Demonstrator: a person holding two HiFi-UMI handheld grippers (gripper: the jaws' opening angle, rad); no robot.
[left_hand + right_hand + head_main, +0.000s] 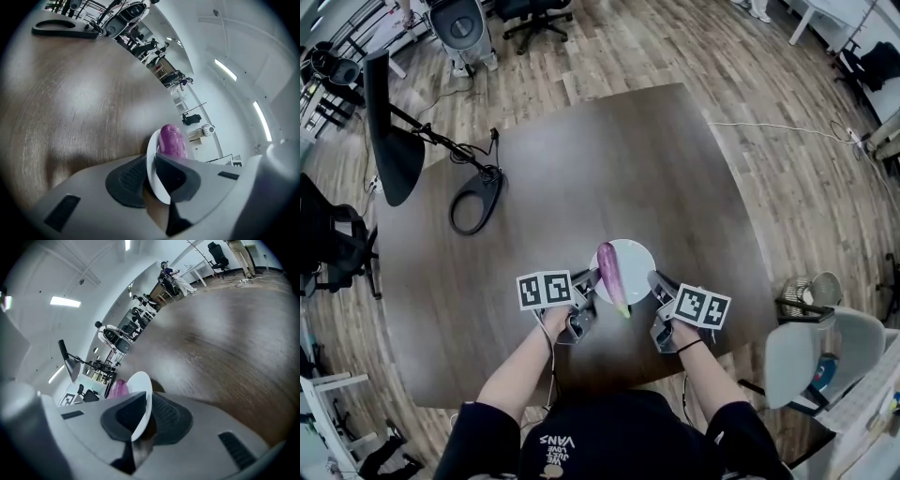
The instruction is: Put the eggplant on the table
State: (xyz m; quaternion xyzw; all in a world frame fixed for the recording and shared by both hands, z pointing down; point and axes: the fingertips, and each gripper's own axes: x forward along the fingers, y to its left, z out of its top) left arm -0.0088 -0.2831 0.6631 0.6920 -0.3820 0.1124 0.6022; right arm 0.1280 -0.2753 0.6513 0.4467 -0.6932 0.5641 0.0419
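**Plate and eggplant coming in at the table's near edge**

The long purple eggplant (610, 274) with its green stem end lies on a small round white plate (636, 258). It runs from about 12 to 6 o'clock across the plate's left half, with the stem tip reaching past the rim at 6. The plate is over the near edge of the dark brown wooden table (609, 159), at roughly 6 o'clock from the tabletop's centre.

The left gripper (586, 286) takes the plate at its 8 o'clock. In the left gripper view the white rim (152, 173) stands edge-on between two jaws set narrowly apart, with both pads against it and the eggplant (172, 140) just beyond. The right gripper (659, 284) takes the plate at its 4 o'clock. The right gripper view shows that rim (140, 390) pinched the same way, with a sliver of eggplant (119, 389) behind it.

The step in hand looks like setting the loaded plate down, carried by both grippers. No view shows whether its base already rests on the wood.

The next move, as I judge it, calls for keeping the plate level so the rounded eggplant does not roll. Both grips should then open evenly and draw back outward, toward 8 and 4 o'clock, without nudging the rim.
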